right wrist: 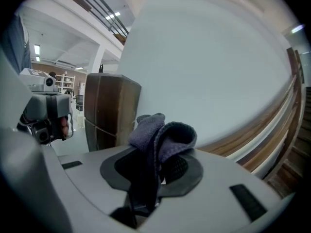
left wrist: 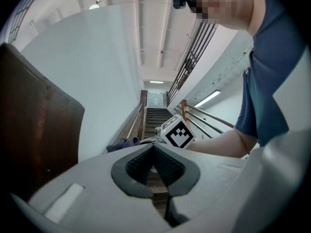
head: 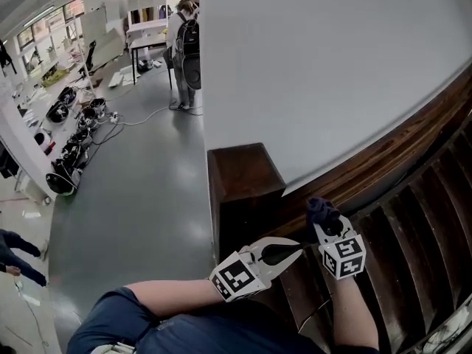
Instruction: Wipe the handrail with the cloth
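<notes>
- the cloth [right wrist: 160,132], dark blue and nubbly, is bunched into a fold that stands up out of the right gripper's jaws, with a tail hanging down between them.
- in the head view the cloth sits at the low end of the handrail [head: 398,142], just beside the newel post; whether it actually presses on the wood can't be made out.
- the right gripper [head: 326,226] has its jaws pinched on the cloth, with the dark ribbed pads on either side of the fold. its marker cube faces up toward the head camera.
- the handrail is brown wood and runs up at a slant along the white wall [head: 332,65], rising toward the right of the head view.
- the newel post [head: 243,172] is a dark brown square post with a flat top, standing where the wall ends.
- the left gripper [left wrist: 154,150] is just beside the right one, nearer the person, pointing toward the cloth. its jaws are pressed together with nothing between them, and the pad tips meet in a thin line.
- the wooden stairs [head: 413,220] lie below the rail, their dark treads stepping away to the right.
- bare forearms reach down to both grippers, the left one coming out of a blue sleeve [head: 125,319].
- the grey floor [head: 140,190] spreads out left of the post, and people [head: 184,39] stand well apart at a table in the far background.
</notes>
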{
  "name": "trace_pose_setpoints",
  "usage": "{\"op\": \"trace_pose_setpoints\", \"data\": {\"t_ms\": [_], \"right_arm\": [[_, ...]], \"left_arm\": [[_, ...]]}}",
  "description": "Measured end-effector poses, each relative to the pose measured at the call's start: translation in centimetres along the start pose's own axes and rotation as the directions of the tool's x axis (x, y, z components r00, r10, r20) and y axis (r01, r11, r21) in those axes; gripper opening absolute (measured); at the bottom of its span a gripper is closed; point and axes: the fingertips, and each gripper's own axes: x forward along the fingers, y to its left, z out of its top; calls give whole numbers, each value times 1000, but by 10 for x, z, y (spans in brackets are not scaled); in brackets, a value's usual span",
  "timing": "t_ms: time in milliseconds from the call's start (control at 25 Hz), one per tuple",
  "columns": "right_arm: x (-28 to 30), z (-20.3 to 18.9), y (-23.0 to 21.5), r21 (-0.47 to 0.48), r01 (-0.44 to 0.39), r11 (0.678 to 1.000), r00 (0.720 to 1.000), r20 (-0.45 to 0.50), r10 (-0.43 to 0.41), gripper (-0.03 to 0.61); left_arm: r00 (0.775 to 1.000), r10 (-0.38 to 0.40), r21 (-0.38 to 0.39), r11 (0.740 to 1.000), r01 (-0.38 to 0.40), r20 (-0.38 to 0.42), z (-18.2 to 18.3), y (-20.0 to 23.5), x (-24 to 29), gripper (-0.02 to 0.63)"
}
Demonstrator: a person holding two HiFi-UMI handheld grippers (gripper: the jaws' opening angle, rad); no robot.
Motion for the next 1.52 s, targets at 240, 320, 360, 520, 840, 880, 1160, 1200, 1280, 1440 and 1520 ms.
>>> {"op": "trace_pose_setpoints", "data": {"t_ms": [240,320,360,520,840,880,1160,1200,1280,1440,1520], "right_arm": [[-19,6,66,54,-86,995,993,81,82,101],[-24,3,86,84,-114,990,989,99,105,101],[-27,2,96,97,-127,987,988,106,116,101],[-33,2,133,128,-188,974,976,133,171,101],[-40,9,200,108,-318,942,918,284,277,101],[-39,8,203,111,-323,940,915,291,280,101],[-34,2,214,142,-361,922,901,310,304,101],[-35,3,215,136,-361,923,899,313,306,101],[-34,3,217,128,-363,923,896,319,308,101],[-33,4,220,130,-377,917,891,322,320,101],[-33,4,222,132,-382,915,890,320,325,101]], "left_arm": [[999,46,-28,999,-46,-21,-6,1,-49,5],[997,69,-45,997,-70,-28,-13,1,-64,5],[996,80,-53,995,-82,-34,-17,1,-71,4],[991,122,-79,989,-127,-60,-29,3,-98,5],[984,179,-85,980,-178,-3,-28,7,-125,4],[983,185,-90,979,-184,-1,-29,7,-127,5],[977,213,-127,969,-212,-7,-41,8,-138,4],[976,217,-127,968,-216,-4,-41,8,-139,4],[975,222,-125,967,-220,2,-39,8,-140,5],[972,233,-133,964,-231,3,-39,9,-144,5],[972,236,-132,963,-234,4,-38,9,-145,5]]}}
